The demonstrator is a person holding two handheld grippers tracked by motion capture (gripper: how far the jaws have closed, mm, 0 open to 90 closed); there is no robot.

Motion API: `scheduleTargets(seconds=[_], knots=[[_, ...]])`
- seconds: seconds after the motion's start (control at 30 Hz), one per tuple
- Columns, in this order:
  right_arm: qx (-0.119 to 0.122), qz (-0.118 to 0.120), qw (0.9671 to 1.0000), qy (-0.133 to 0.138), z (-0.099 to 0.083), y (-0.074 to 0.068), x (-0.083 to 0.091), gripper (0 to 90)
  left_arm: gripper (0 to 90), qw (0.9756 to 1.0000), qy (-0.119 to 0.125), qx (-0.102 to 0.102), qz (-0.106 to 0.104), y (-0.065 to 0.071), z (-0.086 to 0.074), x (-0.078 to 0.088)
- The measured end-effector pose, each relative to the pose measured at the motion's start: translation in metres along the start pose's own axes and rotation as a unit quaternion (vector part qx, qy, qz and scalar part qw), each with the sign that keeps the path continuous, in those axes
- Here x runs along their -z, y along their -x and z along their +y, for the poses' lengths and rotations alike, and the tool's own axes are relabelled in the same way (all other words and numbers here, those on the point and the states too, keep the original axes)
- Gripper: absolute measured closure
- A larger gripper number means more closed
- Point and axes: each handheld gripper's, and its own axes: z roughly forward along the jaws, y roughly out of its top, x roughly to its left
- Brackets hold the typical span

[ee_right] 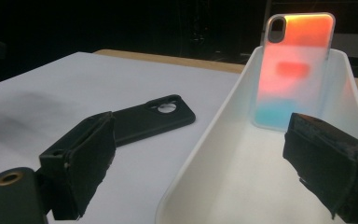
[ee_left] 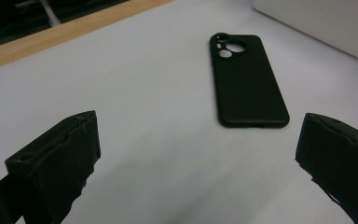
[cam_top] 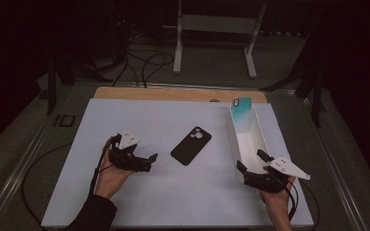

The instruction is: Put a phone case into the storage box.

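Note:
A black phone case (cam_top: pixel 191 145) (ee_left: pixel 248 84) (ee_right: pixel 151 119) lies flat on the white mat, camera holes toward the far side. A long white tray (cam_top: pixel 260 137) (ee_right: pixel 200 154) stands to its right, with a translucent coloured phone case (cam_top: pixel 241 113) (ee_right: pixel 292 70) leaning upright against its far end. My left gripper (cam_top: pixel 150 162) (ee_left: pixel 198 163) rests left of the black case, jaws open and empty. My right gripper (cam_top: pixel 250 166) (ee_right: pixel 200 168) sits at the tray's near end, open, one jaw outside the tray's left wall and one over its inside.
The white mat (cam_top: pixel 139 125) covers a table with a wooden strip (cam_top: pixel 173 93) along its far edge. Cables (cam_top: pixel 144 65) and a white stand (cam_top: pixel 217 29) lie on the floor beyond. Dark surroundings flank the table.

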Motion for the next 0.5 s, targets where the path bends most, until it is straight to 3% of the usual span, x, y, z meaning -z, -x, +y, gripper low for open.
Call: scheduleTargets(seconds=[0.5], knots=[[0.001, 0.003, 1.0000, -0.001, 0.000, 0.000, -0.001, 9.1, 0.6, 0.9992, -0.030, -0.005, -0.027, 0.017, 0.023, -0.054]])
